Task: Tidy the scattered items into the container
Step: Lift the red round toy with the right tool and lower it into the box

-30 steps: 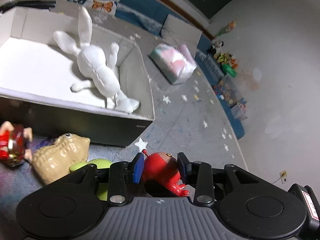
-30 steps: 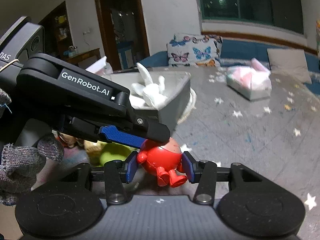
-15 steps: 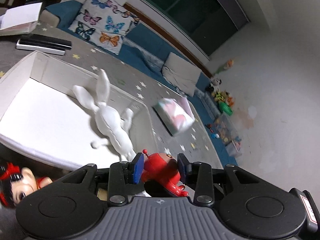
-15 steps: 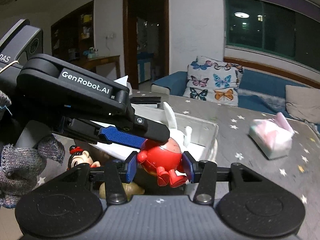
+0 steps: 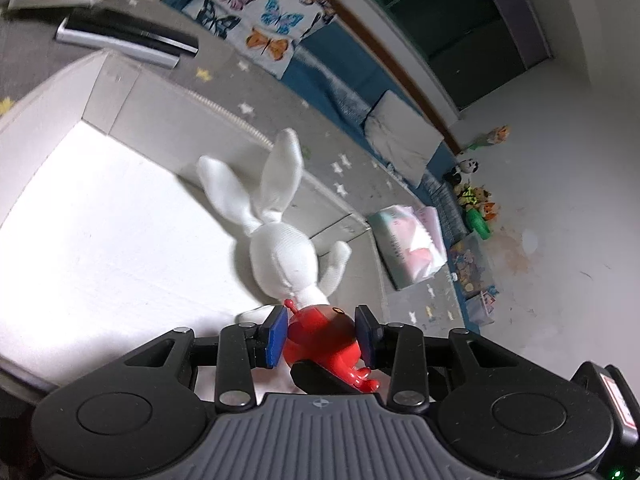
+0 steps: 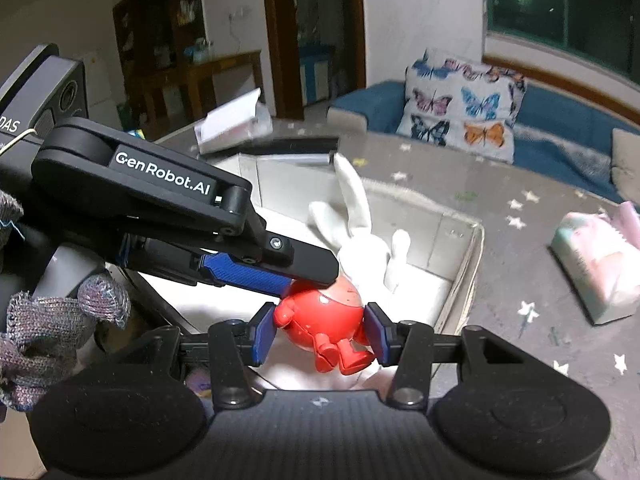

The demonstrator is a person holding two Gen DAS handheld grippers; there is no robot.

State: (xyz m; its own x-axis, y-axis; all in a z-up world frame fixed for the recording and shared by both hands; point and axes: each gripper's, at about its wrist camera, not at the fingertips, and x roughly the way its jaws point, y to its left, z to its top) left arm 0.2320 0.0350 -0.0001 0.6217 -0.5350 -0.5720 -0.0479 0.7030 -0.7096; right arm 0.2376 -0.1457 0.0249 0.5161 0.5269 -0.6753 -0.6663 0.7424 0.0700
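both the left hand-held gripper point(image 5: 321, 334) and right hand-held gripper point(image 6: 319, 333) clamp one red toy point(image 6: 322, 316) above the white box point(image 5: 100, 216), near the white rabbit point(image 5: 280, 248).

Red toy point(image 5: 320, 336) is glowing between blue pads point(image 5: 276, 334); white rabbit point(image 5: 286, 258) is lying at twelve o'clock in the white box point(image 5: 120, 92), butterfly-patterned pillow point(image 6: 460, 108) showing beyond.
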